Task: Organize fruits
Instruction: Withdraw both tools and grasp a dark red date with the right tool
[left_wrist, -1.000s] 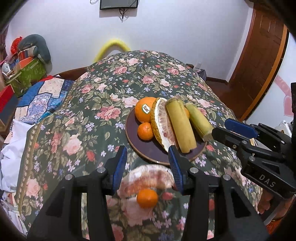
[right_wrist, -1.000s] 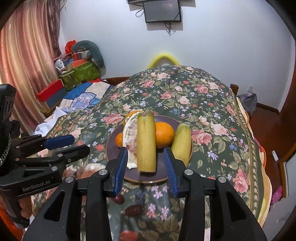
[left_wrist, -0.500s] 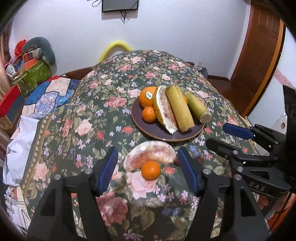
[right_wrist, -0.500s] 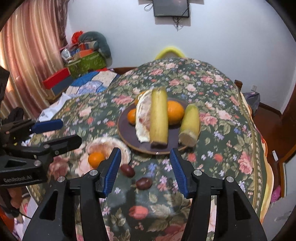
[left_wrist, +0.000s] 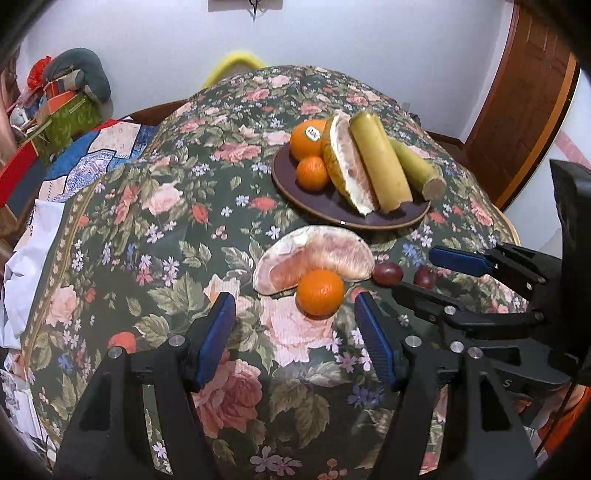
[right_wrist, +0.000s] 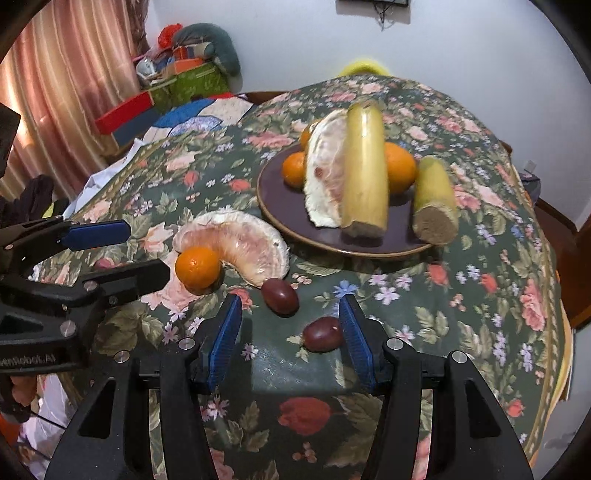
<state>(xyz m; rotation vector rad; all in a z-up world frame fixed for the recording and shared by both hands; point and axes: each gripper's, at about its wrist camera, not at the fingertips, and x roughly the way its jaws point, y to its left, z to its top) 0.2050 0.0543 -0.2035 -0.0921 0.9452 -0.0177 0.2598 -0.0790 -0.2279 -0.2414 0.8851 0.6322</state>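
On floral tabletop (left_wrist: 155, 206), dark round plate (left_wrist: 325, 206) at 12 o'clock already holds most fruit. Left out: small loose orange (left_wrist: 320, 293), peeled pomelo wedge (left_wrist: 317, 258), two dark plums (right_wrist: 279, 291). My left hand-held gripper (left_wrist: 295, 332) and right hand-held gripper (right_wrist: 290, 334) just opened, both empty.

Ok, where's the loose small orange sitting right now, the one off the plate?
The small orange lies on the floral tablecloth, touching the near edge of the pomelo segment, in front of the plate. In the left wrist view it sits just ahead of the open left gripper.
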